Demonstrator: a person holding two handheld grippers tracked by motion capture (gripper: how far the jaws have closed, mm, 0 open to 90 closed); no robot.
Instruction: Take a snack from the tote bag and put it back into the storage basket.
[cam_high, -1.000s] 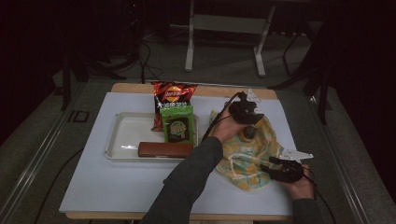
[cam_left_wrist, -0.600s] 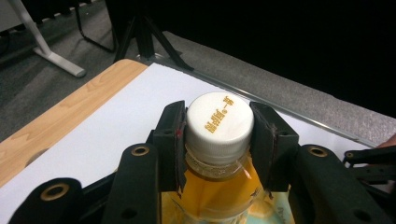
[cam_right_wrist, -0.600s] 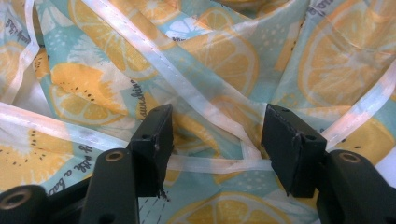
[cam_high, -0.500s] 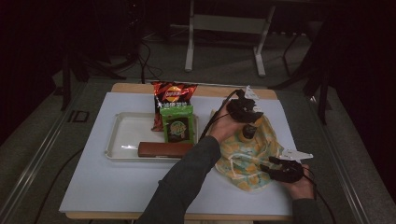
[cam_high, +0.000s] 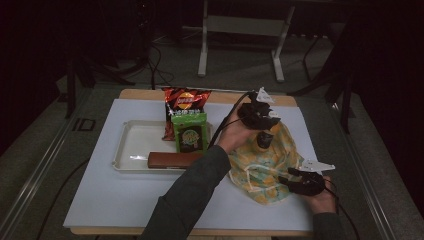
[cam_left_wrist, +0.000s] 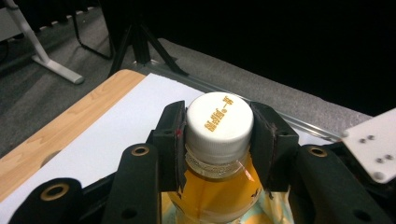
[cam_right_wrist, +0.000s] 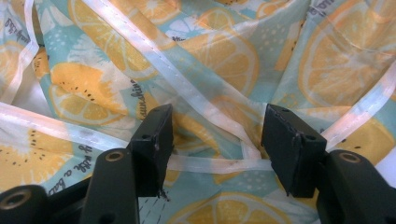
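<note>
Two grippers at work: left gripper (cam_high: 263, 131) has its fingers (cam_left_wrist: 169, 140) pinching the white cap of an orange drink bottle (cam_left_wrist: 219, 158), held upright over the lemon-print bag (cam_high: 265, 165) on the desk (cam_high: 125, 200). Right gripper (cam_high: 292, 181) sits at the bag's near edge, fingers (cam_right_wrist: 152, 144) spread, a white bag strap (cam_right_wrist: 210, 163) between them. White tray (cam_high: 131, 150) holds snack packs, well apart.

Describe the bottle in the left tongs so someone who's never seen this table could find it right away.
On the white table, look right of the tray to the lemon-print bag. Above its far end, the left tongs clamp a small bottle by its neck. It is the only bottle: amber liquid, white screw cap with gold lettering.
</note>
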